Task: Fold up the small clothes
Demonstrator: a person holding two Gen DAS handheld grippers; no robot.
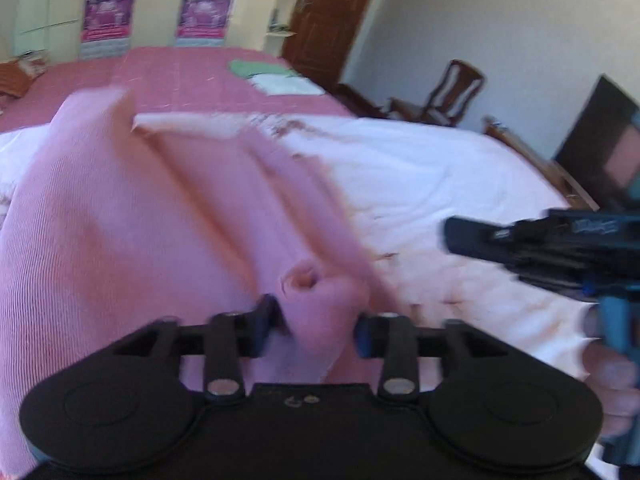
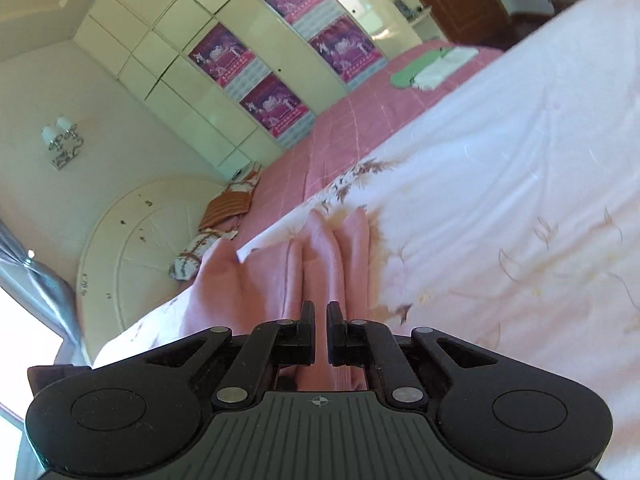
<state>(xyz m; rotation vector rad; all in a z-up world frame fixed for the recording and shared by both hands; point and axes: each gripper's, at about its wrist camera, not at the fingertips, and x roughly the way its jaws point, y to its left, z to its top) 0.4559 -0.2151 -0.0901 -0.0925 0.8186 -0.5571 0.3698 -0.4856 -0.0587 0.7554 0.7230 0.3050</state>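
Pillows: far left in right wrist view, striped orange one and patterned one, against rounded headboard.
Pink garment: ribbed knit, rumpled in long folds on white floral sheet, left of bed centre.
Left gripper: 2 fingers set apart, a bunched fold of pink cloth between them; whether pressed tight, cannot tell.
Right gripper: fingers nearly together, clamped on a thin pleat of same garment.
Pink quilt: beyond the sheet.
Folded pieces: green cloth and white cloth, touching, far on quilt.
Wardrobe: cream, 4 purple posters.
Chair: wooden, right.
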